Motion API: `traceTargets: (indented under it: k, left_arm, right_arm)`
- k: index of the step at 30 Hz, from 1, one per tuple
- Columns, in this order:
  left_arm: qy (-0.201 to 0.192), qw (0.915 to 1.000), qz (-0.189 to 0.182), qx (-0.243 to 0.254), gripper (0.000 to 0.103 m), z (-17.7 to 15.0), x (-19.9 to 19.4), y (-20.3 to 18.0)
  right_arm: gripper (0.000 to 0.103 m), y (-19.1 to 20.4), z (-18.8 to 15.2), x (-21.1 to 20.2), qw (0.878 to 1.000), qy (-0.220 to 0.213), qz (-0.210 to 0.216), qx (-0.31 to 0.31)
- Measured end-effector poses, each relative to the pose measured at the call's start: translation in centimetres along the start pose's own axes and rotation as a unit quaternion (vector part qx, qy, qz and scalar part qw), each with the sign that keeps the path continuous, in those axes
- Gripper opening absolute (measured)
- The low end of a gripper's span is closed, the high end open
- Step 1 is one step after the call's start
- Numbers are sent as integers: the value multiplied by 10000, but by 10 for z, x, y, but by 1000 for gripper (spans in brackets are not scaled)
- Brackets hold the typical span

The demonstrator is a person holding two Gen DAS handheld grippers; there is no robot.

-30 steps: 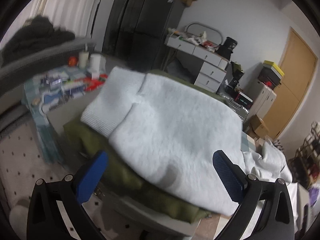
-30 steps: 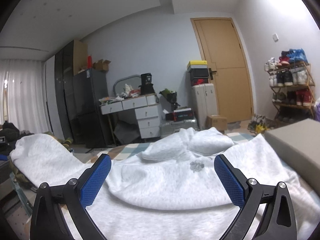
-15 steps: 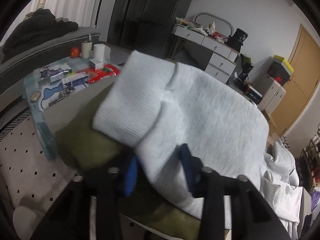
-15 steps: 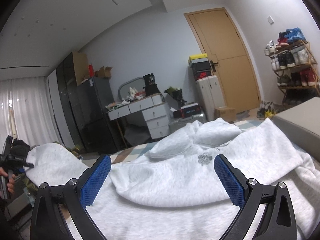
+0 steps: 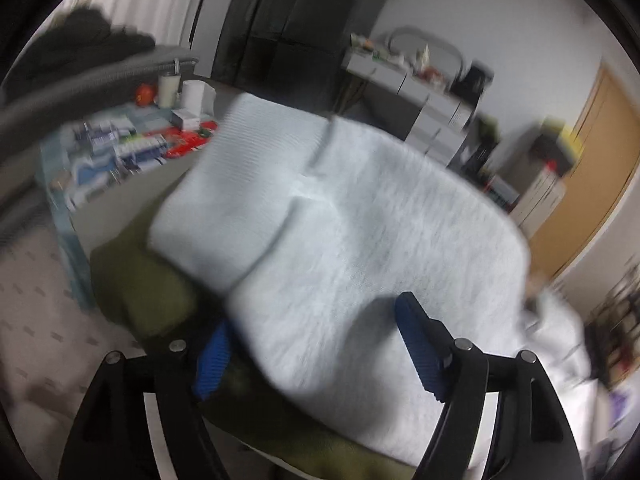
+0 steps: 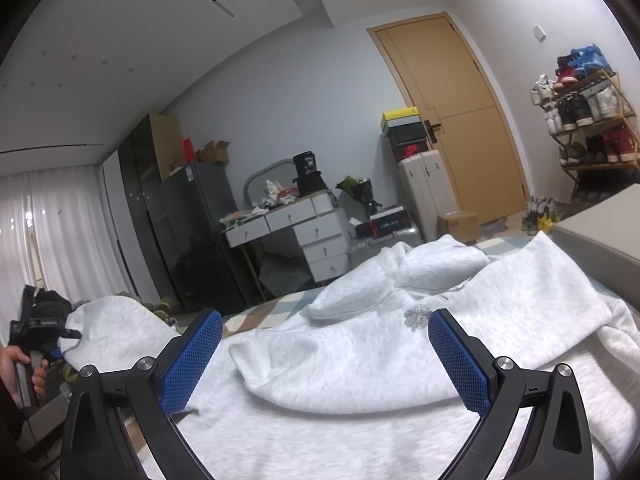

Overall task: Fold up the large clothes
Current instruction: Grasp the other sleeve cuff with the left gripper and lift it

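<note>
Risk here: the sleeve end (image 5: pixel 224 216) of the light grey sweatshirt (image 5: pixel 360 248), at frame centre over an olive garment (image 5: pixel 148 288), could slump and undo the fold, since the left gripper (image 5: pixel 316 348) has just been opening, cloth between its jaws but unpinched. Right gripper (image 6: pixel 324 360) hovers wide apart, empty, above the sweatshirt body.

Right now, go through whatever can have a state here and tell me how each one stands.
White sweatshirt: spread flat, sleeve folded over.
Green garment: lying under the sleeve.
Left tool: open, jaws just opening, sleeve edge between them, not pinched.
Right tool: open, holding nothing, over the sweatshirt.
Door: closed.
Drawers: closed.
</note>
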State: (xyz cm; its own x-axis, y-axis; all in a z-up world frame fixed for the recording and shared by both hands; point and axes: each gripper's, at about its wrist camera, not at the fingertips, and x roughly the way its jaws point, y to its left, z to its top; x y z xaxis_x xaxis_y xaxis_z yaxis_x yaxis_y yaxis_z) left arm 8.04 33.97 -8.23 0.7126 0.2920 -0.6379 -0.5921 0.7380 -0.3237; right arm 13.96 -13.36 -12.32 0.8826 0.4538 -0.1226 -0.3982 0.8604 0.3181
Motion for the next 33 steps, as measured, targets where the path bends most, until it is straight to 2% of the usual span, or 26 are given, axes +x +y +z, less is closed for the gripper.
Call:
traceTargets:
  k: [1, 2, 4, 5, 8, 11, 13, 17, 19, 23, 25, 29, 33]
  left_arm:
    - [-28, 9999, 112, 123, 73, 2, 2, -5]
    - [-70, 9997, 167, 166, 67, 4, 2, -6]
    - [-138, 9987, 411, 252, 29, 8, -1, -5]
    - [-121, 9980, 542, 303, 16, 10, -1, -4]
    - [-95, 9966, 630, 525, 11, 11, -6, -5]
    - [-402, 9905, 948, 907, 9, 15, -21, -22]
    - [-671, 9886, 906, 999, 9, 21, -39, -33]
    - [-1273, 9810, 500, 1375, 9, 34, -88, -72]
    - [-1561, 9732, 251, 1669, 9, 37, -112, -104]
    - [-1741, 9607, -499, 2102, 8, 38, -141, -170]
    - [-1794, 9493, -945, 2404, 8, 32, -153, -216]
    - [-1660, 9287, -1684, 2856, 8, 12, -160, -287]
    - [-1153, 9036, -2380, 3370, 8, -29, -141, -365]
  right_arm:
    - [103, 0, 0, 0, 10000, -3, 7, 7]
    - [103, 0, 0, -1, 10000, -12, 12, 16]
    - [103, -1, 0, -2, 10000, -25, 29, 42]
    - [103, -1, 0, -3, 10000, -35, 39, 60]
    - [103, -4, 1, -5, 9999, -67, 60, 102]
    - [103, -5, 2, -8, 9998, -116, 57, 163]
    - [103, -7, 3, -10, 9997, -160, 30, 196]
    - [103, -12, 10, -24, 9988, -295, 38, 387]
    - [103, -17, 18, -34, 9979, -284, 76, 574]
    - [103, -26, 39, -61, 9960, -447, 135, 768]
    - [103, -29, 52, -76, 9960, -534, 93, 708]
    - [103, -38, 72, -105, 9959, -610, -113, 656]
    - [103, -54, 88, -138, 9937, -813, -384, 674]
